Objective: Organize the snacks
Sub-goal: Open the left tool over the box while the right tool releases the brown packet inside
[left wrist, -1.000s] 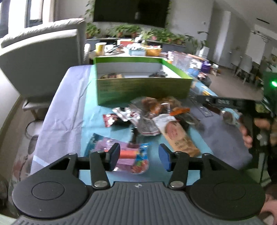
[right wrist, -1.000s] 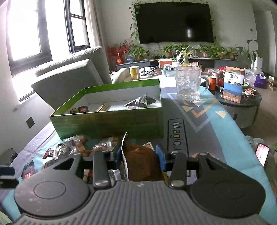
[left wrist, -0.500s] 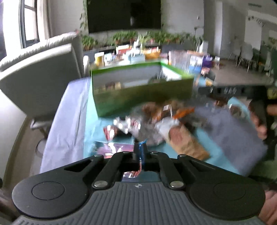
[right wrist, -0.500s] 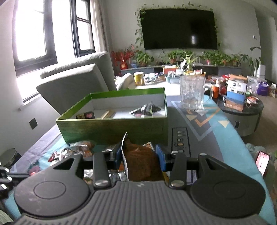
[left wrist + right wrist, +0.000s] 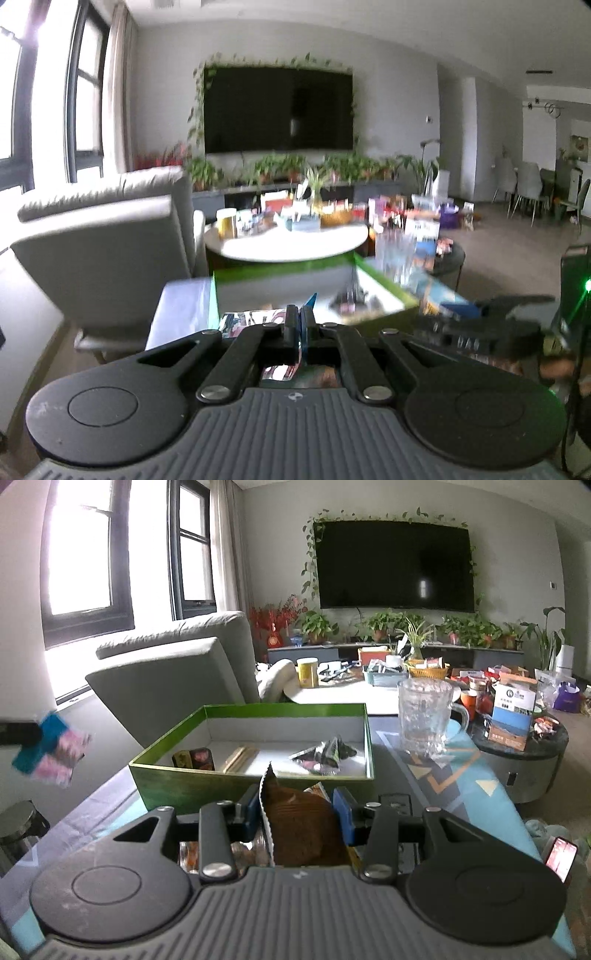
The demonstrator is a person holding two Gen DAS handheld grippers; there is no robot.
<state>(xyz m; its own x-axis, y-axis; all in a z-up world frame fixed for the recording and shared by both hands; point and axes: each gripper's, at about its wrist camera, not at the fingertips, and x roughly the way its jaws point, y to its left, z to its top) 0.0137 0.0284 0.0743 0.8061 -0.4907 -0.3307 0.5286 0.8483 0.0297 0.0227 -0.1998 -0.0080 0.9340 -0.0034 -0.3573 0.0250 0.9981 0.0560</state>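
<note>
The green box (image 5: 255, 709) stands open on the table ahead of me, with a few snack packets on its white floor. My right gripper (image 5: 299, 805) is shut on a brown snack bag (image 5: 303, 830), held upright just short of the box's near wall. My left gripper (image 5: 298, 317) is shut on a thin pink and blue candy packet (image 5: 309, 301), raised above the table near the box's (image 5: 280, 271) left corner. In the right wrist view that packet (image 5: 51, 749) hangs in the air at the far left. The right gripper (image 5: 476, 314) shows blurred at the right of the left wrist view.
A glass mug (image 5: 424, 716) stands to the right of the box. A grey armchair (image 5: 173, 675) is at the left, a cluttered round white table (image 5: 332, 694) behind, a dark round side table (image 5: 517, 746) at the right. Loose snacks (image 5: 188, 853) lie under my right gripper. A phone (image 5: 559, 853) lies at the right edge.
My left gripper closed on the pink and blue packet and lifted it off the table toward the box. The right gripper kept hold of the brown bag and hardly moved.
</note>
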